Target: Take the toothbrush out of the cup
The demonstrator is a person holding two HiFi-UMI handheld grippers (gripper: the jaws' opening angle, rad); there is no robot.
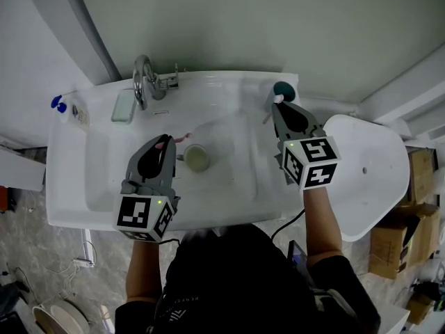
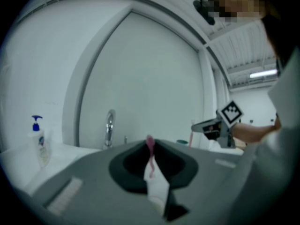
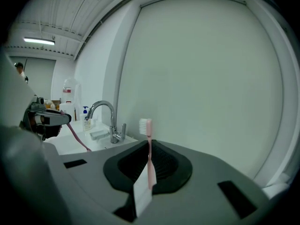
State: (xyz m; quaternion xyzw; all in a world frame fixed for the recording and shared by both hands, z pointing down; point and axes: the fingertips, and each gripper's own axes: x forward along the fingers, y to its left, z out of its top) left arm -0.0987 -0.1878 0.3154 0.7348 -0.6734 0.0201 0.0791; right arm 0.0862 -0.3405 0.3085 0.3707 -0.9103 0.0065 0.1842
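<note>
Above sink (image 1: 233, 183), left claw (image 1: 165, 142) pinches pink toothbrush (image 1: 182, 138) by cup (image 1: 197, 159); right claw (image 1: 276, 104) pinches white-bristled toothbrush (image 3: 149, 144); we judge set-down next.

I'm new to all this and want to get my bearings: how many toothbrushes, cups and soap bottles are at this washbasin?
Toothbrushes: 2, pink toothbrush in left gripper, second toothbrush in right gripper.
Cups: 2, pale cup in the basin, teal cup by the right gripper.
Soap bottles: 1, pump bottle.
Total: 5
</note>
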